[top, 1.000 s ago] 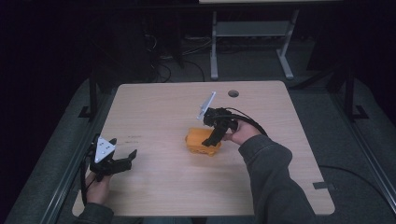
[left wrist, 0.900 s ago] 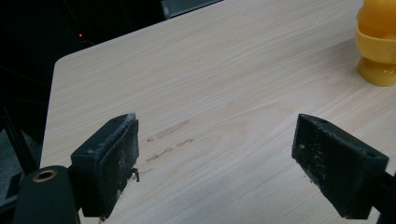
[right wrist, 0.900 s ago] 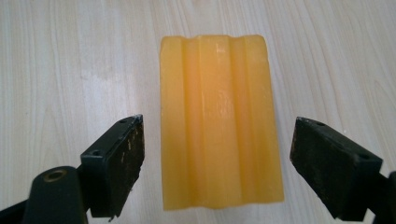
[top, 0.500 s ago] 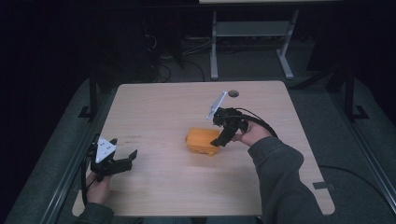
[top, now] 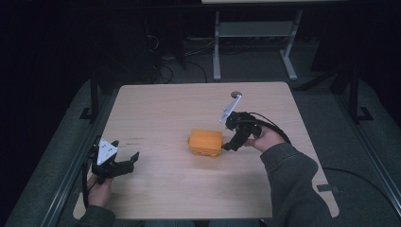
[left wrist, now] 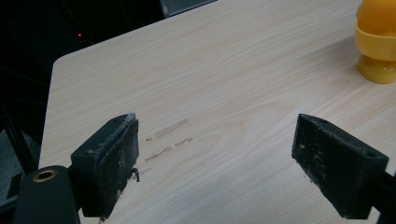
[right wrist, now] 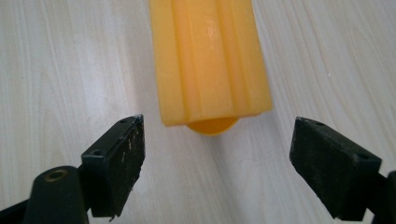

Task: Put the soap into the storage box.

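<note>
An orange plastic block (top: 205,142) lies near the middle of the wooden table (top: 179,109). My right gripper (top: 230,145) is just to its right, tips pointing at its right end, open and apart from it. In the right gripper view the orange block (right wrist: 210,60) lies ahead between the two wide-spread jaws, and the right gripper (right wrist: 217,163) holds nothing. My left gripper (top: 128,161) rests open near the table's front left edge, far from the block. In the left gripper view the left gripper (left wrist: 215,172) is empty and a corner of the orange block (left wrist: 379,42) shows at the upper right.
A round cable hole (top: 235,94) sits near the table's far edge. Faint scuff marks (left wrist: 168,140) lie on the wood ahead of the left gripper. A metal stand (top: 255,42) and cables are on the dark floor beyond the table.
My right gripper has drawn back to the right off the orange block, which stays on the table. The left gripper has not moved.
</note>
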Available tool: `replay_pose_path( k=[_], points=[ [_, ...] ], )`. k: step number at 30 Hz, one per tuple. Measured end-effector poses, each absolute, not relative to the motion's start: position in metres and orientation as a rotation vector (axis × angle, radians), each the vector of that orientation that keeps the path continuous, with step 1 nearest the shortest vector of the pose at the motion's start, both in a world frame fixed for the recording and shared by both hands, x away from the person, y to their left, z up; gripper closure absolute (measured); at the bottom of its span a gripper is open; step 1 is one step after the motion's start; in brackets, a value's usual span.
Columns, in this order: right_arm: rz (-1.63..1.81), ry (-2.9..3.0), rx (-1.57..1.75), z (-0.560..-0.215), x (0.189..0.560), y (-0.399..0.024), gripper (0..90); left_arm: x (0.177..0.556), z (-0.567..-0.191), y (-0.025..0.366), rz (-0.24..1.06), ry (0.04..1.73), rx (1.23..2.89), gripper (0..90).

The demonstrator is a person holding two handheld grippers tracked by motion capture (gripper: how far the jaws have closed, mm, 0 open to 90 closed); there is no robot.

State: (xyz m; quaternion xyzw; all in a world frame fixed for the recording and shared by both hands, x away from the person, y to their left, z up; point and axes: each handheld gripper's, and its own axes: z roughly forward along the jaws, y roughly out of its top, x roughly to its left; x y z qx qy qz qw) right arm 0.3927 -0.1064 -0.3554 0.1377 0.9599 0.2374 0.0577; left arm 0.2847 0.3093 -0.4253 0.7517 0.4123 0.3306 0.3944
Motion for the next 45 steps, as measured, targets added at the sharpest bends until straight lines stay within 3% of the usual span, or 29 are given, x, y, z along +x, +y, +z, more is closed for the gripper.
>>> replay_pose_path(
  k=[45],
  points=[
    [0.829,2.805,0.627,-0.397,0.343,-0.197,19.5,0.284,-0.427,0.306,0.839,1.028,1.927,14.1]
  ],
)
